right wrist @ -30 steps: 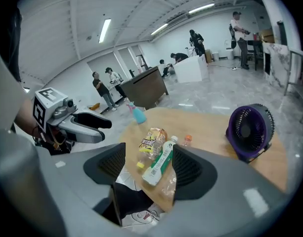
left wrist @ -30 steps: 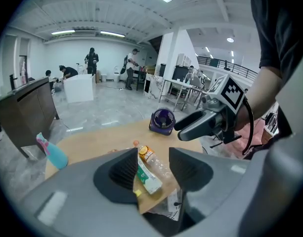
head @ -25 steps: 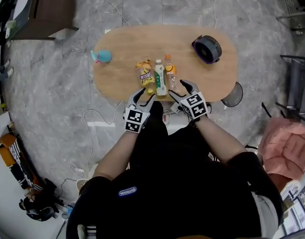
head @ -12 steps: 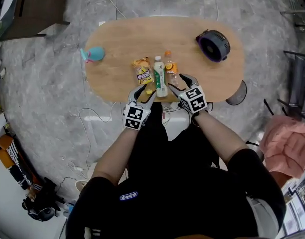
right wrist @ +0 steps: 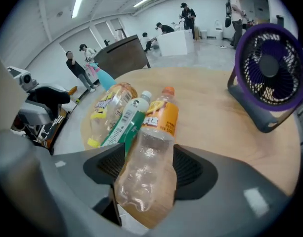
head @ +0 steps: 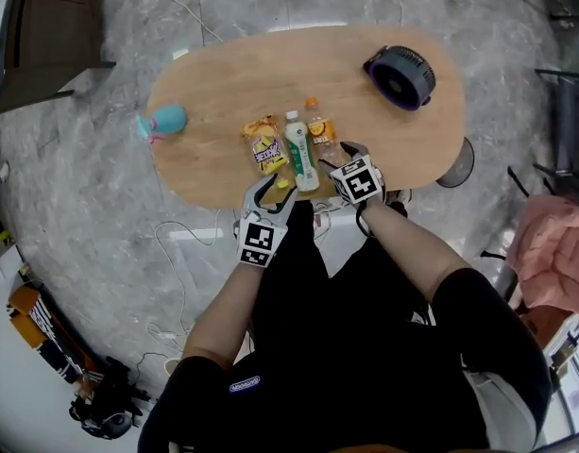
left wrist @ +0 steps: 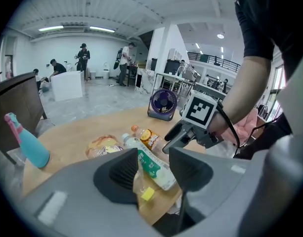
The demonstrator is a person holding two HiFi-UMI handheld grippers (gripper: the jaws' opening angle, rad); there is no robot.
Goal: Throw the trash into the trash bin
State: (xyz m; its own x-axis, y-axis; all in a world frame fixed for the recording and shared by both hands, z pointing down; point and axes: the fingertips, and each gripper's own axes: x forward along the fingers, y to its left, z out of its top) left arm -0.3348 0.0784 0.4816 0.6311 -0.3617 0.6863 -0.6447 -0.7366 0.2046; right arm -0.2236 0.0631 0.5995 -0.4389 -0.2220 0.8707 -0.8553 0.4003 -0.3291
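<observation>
Pick-up of the first item is the step in hand. The right gripper (right wrist: 149, 167) stands released, its jaws either side of the base of the orange bottle (right wrist: 153, 142) with no squeeze evident. The bottle is thin, clear and empty, so it should be closed on gently and squarely, then lifted straight up to avoid nudging the green bottle (right wrist: 124, 122) touching it. The left gripper (left wrist: 153, 172) is also released and empty, aimed at the green bottle's base, with a loose yellow cap (left wrist: 147, 194) just ahead of it. All three trash items, including a yellow packet (head: 264, 146), lie side by side at the near edge of the tabletop (head: 242, 74). A fan (head: 402, 74) sits at the far right end and a blue spray bottle (head: 164, 121) at the left end. The mesh container (head: 456, 163) on the floor off the right end is probably the bin. The grey floor (head: 100, 177) carries loose cables (head: 176, 234), and people stand well off in an open, strip-lit hall.
</observation>
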